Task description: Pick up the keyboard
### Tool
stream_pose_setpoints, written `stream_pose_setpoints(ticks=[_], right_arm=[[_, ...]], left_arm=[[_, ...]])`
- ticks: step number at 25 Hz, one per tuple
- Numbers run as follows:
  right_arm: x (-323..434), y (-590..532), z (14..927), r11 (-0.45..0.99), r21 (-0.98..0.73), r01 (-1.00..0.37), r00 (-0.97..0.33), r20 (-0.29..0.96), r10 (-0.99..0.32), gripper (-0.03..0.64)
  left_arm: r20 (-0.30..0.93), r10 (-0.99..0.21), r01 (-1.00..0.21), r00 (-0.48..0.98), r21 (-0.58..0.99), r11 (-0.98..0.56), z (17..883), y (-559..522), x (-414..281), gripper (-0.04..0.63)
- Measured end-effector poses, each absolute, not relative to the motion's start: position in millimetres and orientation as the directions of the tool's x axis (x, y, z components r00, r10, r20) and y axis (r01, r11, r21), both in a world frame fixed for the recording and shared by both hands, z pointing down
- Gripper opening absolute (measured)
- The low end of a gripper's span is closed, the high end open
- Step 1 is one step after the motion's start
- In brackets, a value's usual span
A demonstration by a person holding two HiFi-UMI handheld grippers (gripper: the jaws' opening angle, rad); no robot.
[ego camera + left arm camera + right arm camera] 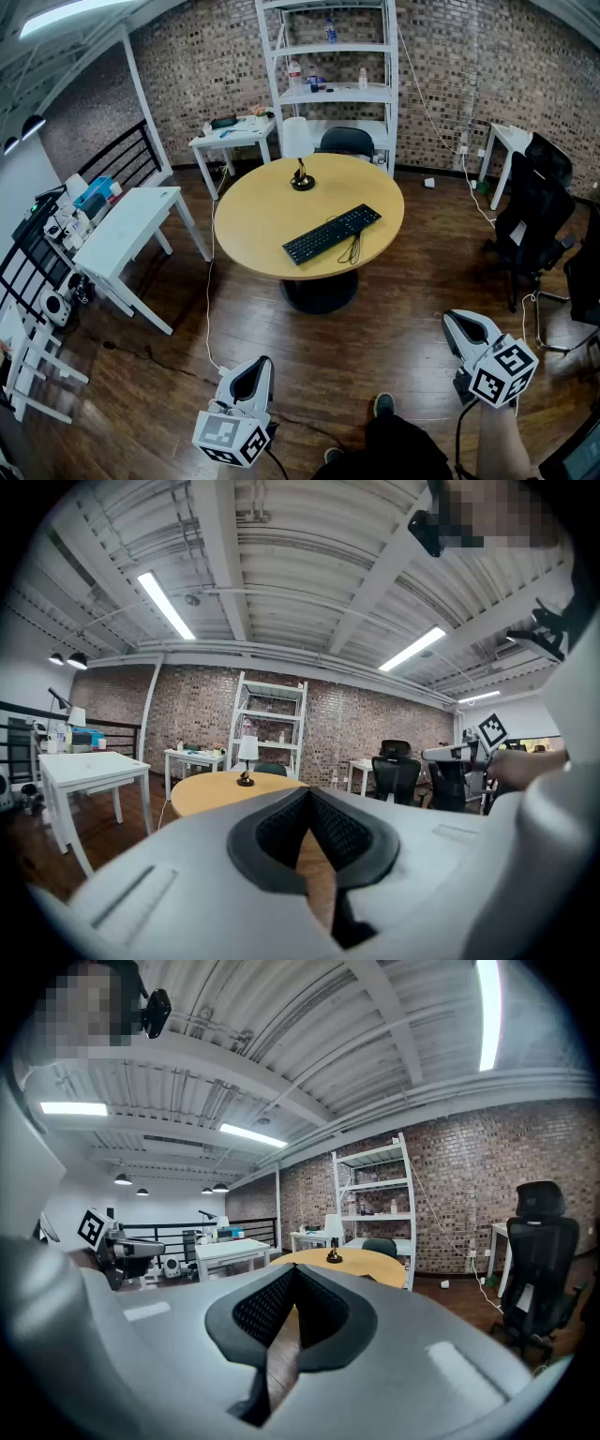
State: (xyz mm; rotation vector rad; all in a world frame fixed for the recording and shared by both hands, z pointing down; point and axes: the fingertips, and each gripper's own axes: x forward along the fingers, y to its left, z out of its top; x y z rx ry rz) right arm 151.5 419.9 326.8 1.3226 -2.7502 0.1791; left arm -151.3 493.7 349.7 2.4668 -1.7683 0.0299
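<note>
A black keyboard (331,233) lies at an angle on the round yellow table (258,220), its cable looped at the near edge. Both grippers are held low over the wooden floor, well short of the table. My left gripper (251,374) is shut and empty at the bottom left, pointing level toward the table (211,787). At the bottom right my right gripper (466,325) is shut with nothing in it. In the right gripper view the jaws (292,1277) meet, with the table (370,1260) beyond them. The keyboard cannot be made out in either gripper view.
A small lamp (299,148) stands on the table's far side. A white desk (127,232) is at the left, white shelving (330,70) and a small white table (232,137) at the back, black office chairs (535,212) at the right. A cable (208,281) trails across the floor.
</note>
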Motion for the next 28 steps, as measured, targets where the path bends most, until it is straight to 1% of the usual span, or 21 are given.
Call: stream_pose_setpoints(ticks=[5,9,13,18,23,28], right_arm=[[145,387,323,0.653,-0.078,-0.754,-0.657,0.100,-0.747,0.002],[155,337,323,0.649,-0.122,-0.751,-0.659,0.075,-0.749,0.002],[162,287,326,0.653,-0.134,-0.745,-0.665,0.066,-0.744,0.002],[173,233,336,0.658,-0.162,-0.735,-0.675,0.081,-0.733,0.002],[194,185,343,0.664,-0.169,-0.728,-0.682,0.089,-0.726,0.002],[224,148,346,0.661,-0.189,-0.726,-0.680,0.055,-0.731,0.002]], left_arm=[[0.082,-0.949,-0.952,0.305,0.056,-0.301,343,464,-150,0.015],[0.095,-0.951,-0.956,0.294,0.036,-0.291,341,430,-139,0.016],[0.116,-0.952,-0.959,0.282,0.007,-0.283,342,389,-131,0.016],[0.148,-0.954,-0.965,0.260,0.018,-0.260,350,338,-121,0.015],[0.179,-0.961,-0.977,0.212,0.018,-0.212,357,288,-118,0.015],[0.179,-0.965,-0.981,0.192,-0.006,-0.196,354,249,-105,0.015]])
